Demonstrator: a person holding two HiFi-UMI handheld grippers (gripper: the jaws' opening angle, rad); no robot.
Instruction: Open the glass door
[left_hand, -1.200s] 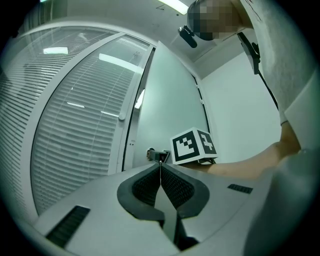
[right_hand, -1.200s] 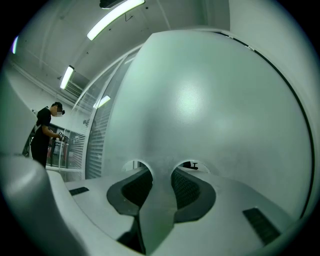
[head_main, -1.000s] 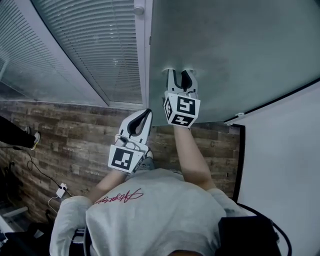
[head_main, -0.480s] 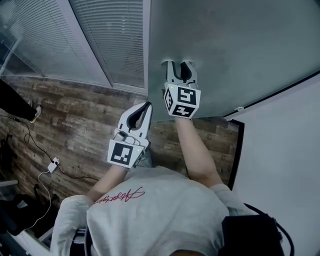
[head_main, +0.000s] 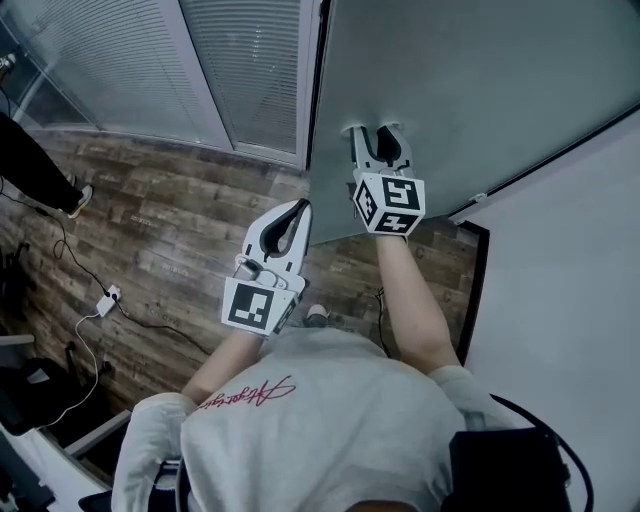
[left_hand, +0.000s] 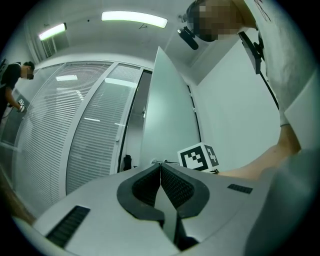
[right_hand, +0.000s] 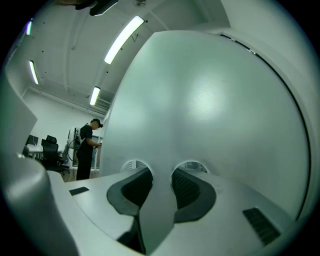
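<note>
The frosted glass door (head_main: 480, 90) fills the upper right of the head view, its free edge (head_main: 314, 110) standing a little off the frame. My right gripper (head_main: 378, 130) is open, both fingertips set flat against the door's face, nothing between them. In the right gripper view the door (right_hand: 210, 100) fills the picture just past the right gripper (right_hand: 162, 167). My left gripper (head_main: 300, 207) is shut and empty, held in the air left of the door edge, touching nothing. The left gripper view shows the left gripper (left_hand: 160, 165) before the door (left_hand: 167, 115), which is turned partly open.
Glass partitions with lowered blinds (head_main: 240, 70) stand left of the door. A white wall (head_main: 560, 280) runs along the right. Cables and a power adapter (head_main: 105, 298) lie on the wooden floor (head_main: 170, 240). A person (right_hand: 89, 147) stands farther off, beyond the door.
The door has swung further away, and a dark gap now shows at its free edge. Both grippers have moved forward with it, the right one still against the glass.
</note>
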